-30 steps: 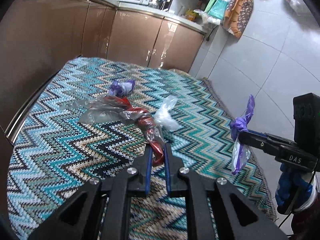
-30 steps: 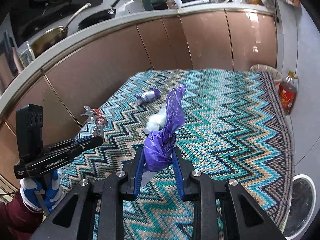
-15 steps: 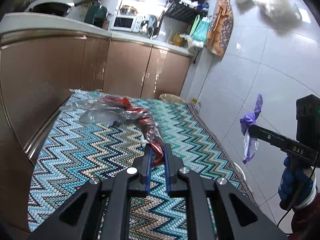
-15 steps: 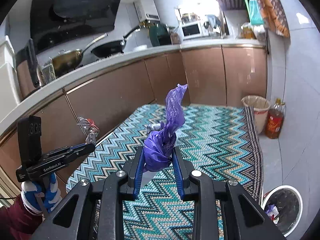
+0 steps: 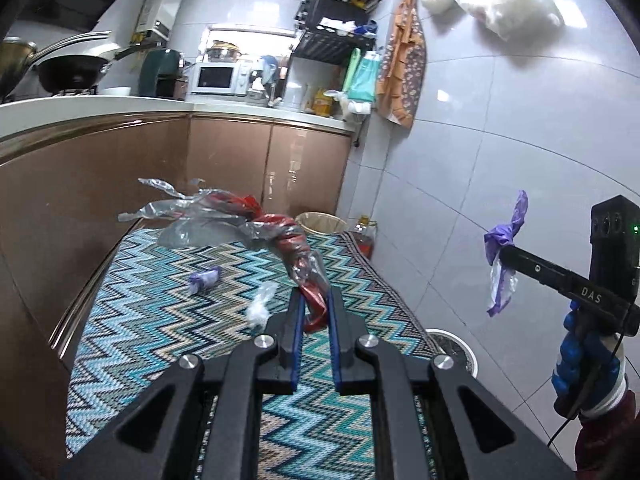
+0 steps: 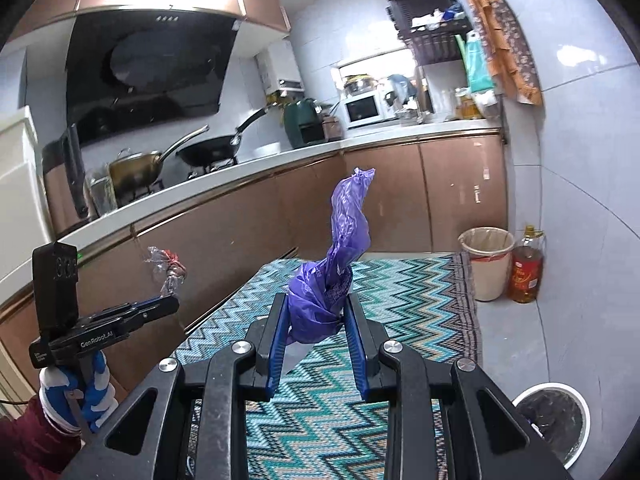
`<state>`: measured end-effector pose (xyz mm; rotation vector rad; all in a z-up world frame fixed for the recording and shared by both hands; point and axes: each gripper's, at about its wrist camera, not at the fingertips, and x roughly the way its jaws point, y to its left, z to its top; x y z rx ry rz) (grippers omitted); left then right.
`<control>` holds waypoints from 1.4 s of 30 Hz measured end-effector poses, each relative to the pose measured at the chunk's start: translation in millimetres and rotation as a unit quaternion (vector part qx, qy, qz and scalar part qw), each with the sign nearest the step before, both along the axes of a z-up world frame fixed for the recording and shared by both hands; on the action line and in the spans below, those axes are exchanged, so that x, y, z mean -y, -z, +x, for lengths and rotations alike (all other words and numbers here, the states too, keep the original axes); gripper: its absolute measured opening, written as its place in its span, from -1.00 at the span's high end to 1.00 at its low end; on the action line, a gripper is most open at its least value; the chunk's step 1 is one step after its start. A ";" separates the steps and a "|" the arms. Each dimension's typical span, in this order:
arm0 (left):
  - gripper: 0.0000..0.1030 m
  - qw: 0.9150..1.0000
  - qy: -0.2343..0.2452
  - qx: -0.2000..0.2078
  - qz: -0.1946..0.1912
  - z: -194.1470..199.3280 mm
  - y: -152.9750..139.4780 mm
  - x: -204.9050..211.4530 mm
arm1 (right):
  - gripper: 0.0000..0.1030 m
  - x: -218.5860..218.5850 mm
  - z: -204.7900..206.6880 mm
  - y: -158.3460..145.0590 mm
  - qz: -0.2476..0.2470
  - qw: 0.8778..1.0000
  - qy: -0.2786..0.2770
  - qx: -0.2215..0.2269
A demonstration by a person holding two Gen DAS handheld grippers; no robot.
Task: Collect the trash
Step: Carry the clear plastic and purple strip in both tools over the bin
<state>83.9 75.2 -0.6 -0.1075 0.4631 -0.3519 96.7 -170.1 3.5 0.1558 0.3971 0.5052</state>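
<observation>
Carrying two pieces of trash above the zigzag rug: left hand-held gripper pinching narrowly on a twisted red-and-clear plastic wrapper, right hand-held gripper clamping a crumpled, glossy purple plastic bag. Judging the carry-to-bin step in hand, calling next for swinging both over the white-rimmed bin and releasing. Leaving a small purple wad and clear scrap lying on the rug.
</observation>
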 end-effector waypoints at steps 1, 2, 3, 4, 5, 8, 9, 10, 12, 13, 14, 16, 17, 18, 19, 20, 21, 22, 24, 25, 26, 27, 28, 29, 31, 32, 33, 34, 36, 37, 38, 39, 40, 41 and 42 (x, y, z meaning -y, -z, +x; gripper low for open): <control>0.80 1.000 0.003 0.000 0.002 0.6 -0.7 5.4 | 0.50 4.9 -0.1 -0.2 0.002 1.000 0.005 0.001; 0.80 1.000 0.009 -0.002 0.006 3.2 -0.8 11.7 | 0.50 10.7 0.2 0.0 0.003 1.000 0.011 0.002; 0.80 1.000 0.017 -0.005 0.009 6.9 -1.4 21.2 | 0.50 18.6 0.2 1.0 0.004 1.000 0.019 0.003; 0.80 1.000 0.024 -0.007 0.012 10.1 -0.6 28.8 | 0.50 25.6 0.1 2.6 0.005 1.000 0.027 0.003; 0.80 0.999 0.030 -0.010 0.015 13.9 0.3 36.9 | 0.50 33.7 0.6 4.1 0.008 0.999 0.034 0.002; 0.80 0.998 0.051 -0.018 0.027 22.9 1.5 62.9 | 0.50 60.3 2.9 10.1 0.021 0.998 0.057 -0.002; 0.80 0.997 0.061 -0.022 0.031 27.3 2.3 74.7 | 0.50 70.8 3.2 12.7 0.025 0.997 0.067 -0.003; 0.80 0.996 0.071 -0.026 0.036 31.5 3.1 86.4 | 0.50 82.4 3.4 15.7 0.030 0.997 0.077 -0.005; 0.80 0.994 0.094 -0.034 0.047 40.5 5.6 112.4 | 0.50 104.7 3.4 22.1 0.035 0.994 0.099 -0.010; 0.80 0.992 0.105 -0.036 0.052 43.8 7.1 124.8 | 0.50 114.3 3.7 25.0 0.036 0.993 0.109 -0.011; 0.80 0.991 0.118 -0.039 0.058 47.2 8.5 138.1 | 0.50 126.1 3.4 28.6 0.038 0.992 0.121 -0.014; 0.80 0.987 0.139 -0.044 0.067 53.1 12.5 161.1 | 0.50 146.9 2.3 35.9 0.040 0.989 0.143 -0.020; 0.80 0.985 0.151 -0.047 0.074 56.5 15.1 175.6 | 0.50 154.6 2.6 39.0 0.040 0.987 0.152 -0.024; 0.80 0.981 0.167 -0.051 0.084 61.3 19.4 194.9 | 0.50 164.1 2.3 43.2 0.039 0.985 0.163 -0.028; 0.80 0.979 0.175 -0.053 0.089 63.7 21.9 205.7 | 0.50 173.2 1.1 48.0 0.037 0.983 0.175 -0.032; 0.80 0.975 0.190 -0.057 0.099 67.9 27.8 224.5 | 0.50 182.5 0.7 52.5 0.038 0.981 0.184 -0.038; 0.80 0.972 0.201 -0.061 0.105 71.7 32.7 239.1 | 0.50 193.0 0.4 57.6 0.040 0.979 0.194 -0.044; 0.80 0.970 0.209 -0.065 0.109 75.0 37.9 247.8 | 0.50 203.8 0.4 63.2 0.041 0.977 0.203 -0.051; 0.80 0.963 0.230 -0.078 0.119 83.6 49.8 277.1 | 0.50 220.4 1.1 73.8 0.041 0.973 0.218 -0.064; 0.80 0.959 0.240 -0.083 0.123 86.0 55.7 289.7 | 0.50 227.7 1.6 79.4 0.040 0.971 0.225 -0.071; 0.80 0.956 0.249 -0.089 0.129 89.9 62.0 302.6 | 0.50 236.3 2.1 86.8 0.040 0.969 0.232 -0.080; 0.80 0.951 0.261 -0.095 0.138 94.9 70.9 320.3 | 0.50 241.2 3.5 90.9 0.040 0.967 0.236 -0.085; 0.80 0.948 0.267 -0.099 0.142 97.6 76.3 330.3 | 0.50 247.3 5.6 96.3 0.040 0.965 0.240 -0.093; 0.80 0.943 0.277 -0.110 0.148 103.5 86.4 346.9 | 0.50 252.5 7.6 101.2 0.040 0.964 0.244 -0.099; 0.80 0.937 0.288 -0.127 0.155 112.8 102.1 368.3 | 0.50 261.7 12.1 112.6 0.036 0.961 0.250 -0.114; 0.80 0.933 0.291 -0.134 0.161 117.7 110.9 379.8 | 0.50 266.9 16.2 119.5 0.034 0.959 0.253 -0.123; 0.80 0.930 0.295 -0.143 0.169 123.0 121.1 392.4 | 0.50 269.8 17.5 124.5 0.032 0.958 0.254 -0.128; 0.80 0.927 0.298 -0.150 0.174 127.0 129.2 401.3 | 0.50 273.4 20.6 129.6 0.030 0.957 0.256 -0.135; 0.80 0.920 0.303 -0.165 0.187 135.5 148.1 421.9 | 0.49 282.1 32.0 140.0 0.023 0.954 0.260 -0.150; 0.80 0.918 0.305 -0.169 0.191 138.2 153.7 427.7 | 0.49 284.3 34.4 143.8 0.020 0.953 0.261 -0.154; 0.80 0.915 0.307 -0.176 0.195 141.2 161.5 434.9 | 0.49 287.1 38.7 148.8 0.016 0.951 0.263 -0.160; 0.80 0.911 0.309 -0.183 0.201 144.6 169.6 443.3 | 0.48 290.7 42.6 155.2 0.014 0.950 0.264 -0.167; 0.80 0.909 0.309 -0.187 0.207 147.5 175.6 450.1 | 0.48 294.7 45.4 162.0 0.012 0.948 0.265 -0.174; 0.80 0.907 0.310 -0.190 0.213 149.6 182.0 457.5 | 0.47 295.1 51.7 166.4 0.009 0.947 0.267 -0.181; 0.80 0.905 0.311 -0.195 0.217 151.8 187.7 463.3 | 0.45 296.8 55.4 172.0 0.005 0.945 0.268 -0.189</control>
